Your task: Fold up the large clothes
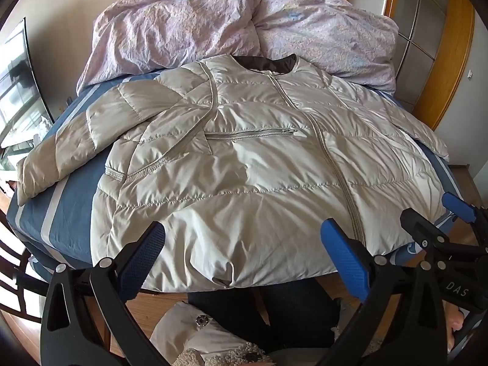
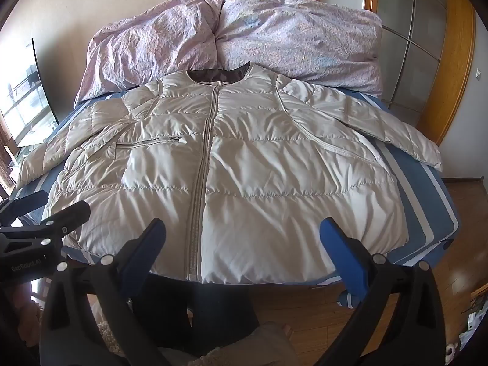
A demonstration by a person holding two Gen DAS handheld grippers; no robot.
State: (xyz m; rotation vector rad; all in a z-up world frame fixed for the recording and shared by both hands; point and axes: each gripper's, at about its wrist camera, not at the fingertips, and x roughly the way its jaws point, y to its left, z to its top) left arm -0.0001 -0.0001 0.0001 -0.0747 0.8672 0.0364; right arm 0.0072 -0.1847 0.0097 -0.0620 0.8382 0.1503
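Observation:
A large cream quilted puffer jacket [image 1: 259, 158] lies face up and zipped on the bed, collar at the far side, hem at the near edge. It also shows in the right wrist view [image 2: 244, 164]. Its left sleeve [image 1: 70, 149] lies spread to the left and its right sleeve [image 2: 396, 134] to the right. My left gripper [image 1: 244, 250] is open and empty, hovering above the hem left of the zipper. My right gripper [image 2: 244, 244] is open and empty above the hem right of the zipper; it also shows in the left wrist view [image 1: 433, 216].
The bed has a blue sheet with pale stripes [image 2: 427, 201]. A crumpled pink duvet [image 2: 244, 36] is piled at the head. A wooden-framed glass door [image 2: 427, 45] stands at the right, a window [image 1: 18, 91] at the left. Wooden floor [image 2: 305, 305] lies below the near edge.

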